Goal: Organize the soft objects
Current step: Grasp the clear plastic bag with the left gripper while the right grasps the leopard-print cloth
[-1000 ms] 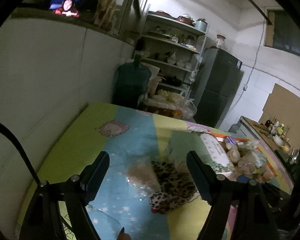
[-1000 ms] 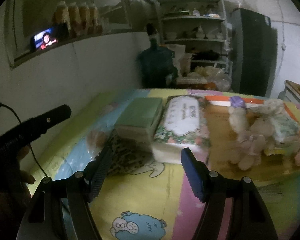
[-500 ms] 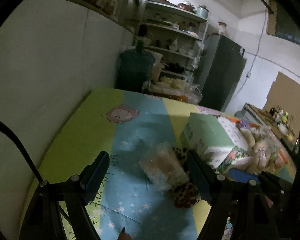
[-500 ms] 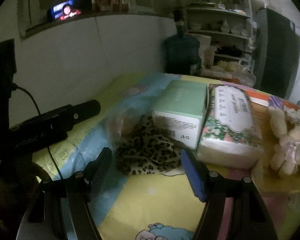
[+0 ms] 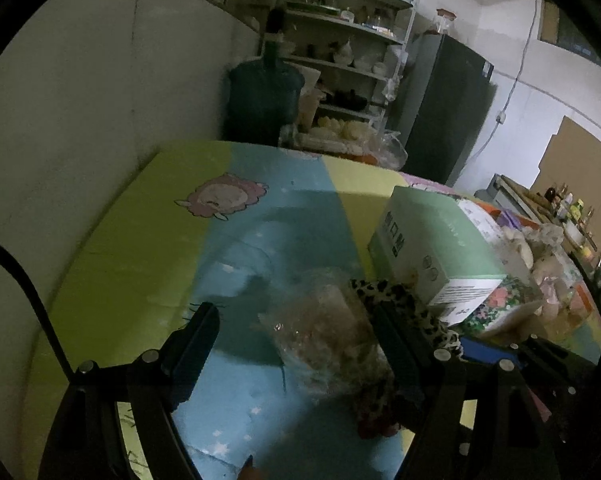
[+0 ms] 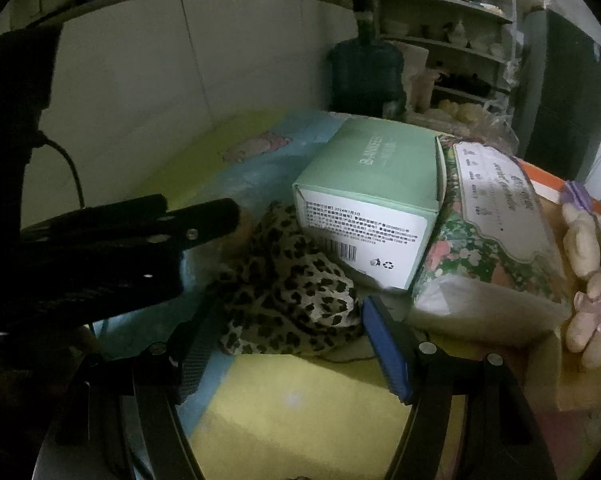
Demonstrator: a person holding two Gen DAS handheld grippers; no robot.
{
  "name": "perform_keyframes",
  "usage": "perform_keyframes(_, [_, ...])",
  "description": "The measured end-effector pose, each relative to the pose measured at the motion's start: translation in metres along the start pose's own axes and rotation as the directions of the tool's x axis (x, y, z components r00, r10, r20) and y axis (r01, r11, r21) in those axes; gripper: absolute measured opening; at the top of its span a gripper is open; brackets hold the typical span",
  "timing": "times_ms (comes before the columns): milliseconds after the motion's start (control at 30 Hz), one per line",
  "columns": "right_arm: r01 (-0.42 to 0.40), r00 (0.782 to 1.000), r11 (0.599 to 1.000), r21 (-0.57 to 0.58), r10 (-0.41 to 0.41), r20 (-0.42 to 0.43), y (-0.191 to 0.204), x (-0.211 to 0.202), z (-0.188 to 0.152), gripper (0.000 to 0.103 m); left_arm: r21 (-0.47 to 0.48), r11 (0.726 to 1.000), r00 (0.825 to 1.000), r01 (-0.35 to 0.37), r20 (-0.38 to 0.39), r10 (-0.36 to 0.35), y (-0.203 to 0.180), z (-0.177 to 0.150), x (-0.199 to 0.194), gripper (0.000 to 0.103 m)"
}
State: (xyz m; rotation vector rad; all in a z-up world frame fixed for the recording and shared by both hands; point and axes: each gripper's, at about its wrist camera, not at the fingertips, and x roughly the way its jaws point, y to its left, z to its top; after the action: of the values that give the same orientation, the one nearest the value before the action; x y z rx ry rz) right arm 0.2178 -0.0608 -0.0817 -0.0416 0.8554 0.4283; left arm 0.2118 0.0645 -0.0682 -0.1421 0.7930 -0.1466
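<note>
Right wrist view: right gripper jaws spread, straddling the leopard-print cloth without pinching it. Left gripper likewise spread, around a crinkled plastic bag. Judged barely begun: nothing gripped; green box, tissue pack and plush toys lie clustered unsorted. Surface: cartoon-print mat; dim kitchen, shelving behind.

R gripper wide open over leopard cloth; green box & tissue pack just behind.
</note>
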Motion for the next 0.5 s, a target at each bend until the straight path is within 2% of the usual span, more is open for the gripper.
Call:
perform_keyframes(200, [-0.015, 0.999, 1.0, -0.008, 0.015, -0.028, 0.003, 0.005, 0.0, 0.072, -0.029, 1.0, 0.997, 0.008, -0.08, -0.01, 0.003, -0.003, 0.018, 0.079])
perform_keyframes(233, [-0.015, 0.999, 1.0, -0.009, 0.014, -0.03, 0.003, 0.006, -0.001, 0.068, -0.033, 0.999, 0.996, 0.014, -0.09, -0.017, 0.004, -0.004, 0.02, 0.079])
perform_keyframes(300, [-0.003, 1.0, 1.0, -0.007, 0.003, -0.03, 0.001, 0.006, 0.001, 0.051, -0.038, 0.999, 0.997, 0.021, -0.08, -0.024, 0.005, -0.004, 0.018, 0.069])
perform_keyframes(367, [0.001, 1.0, 1.0, -0.005, -0.002, -0.03, 0.002, 0.006, -0.001, 0.042, -0.049, 0.999, 0.997, 0.018, -0.077, -0.022, 0.007, -0.005, 0.018, 0.055])
perform_keyframes(500, [0.022, 0.999, 1.0, -0.019, -0.022, -0.028, 0.004, 0.005, -0.002, 0.023, -0.078, 0.997, 0.997, 0.021, -0.067, -0.027, 0.013, -0.007, 0.013, 0.054])
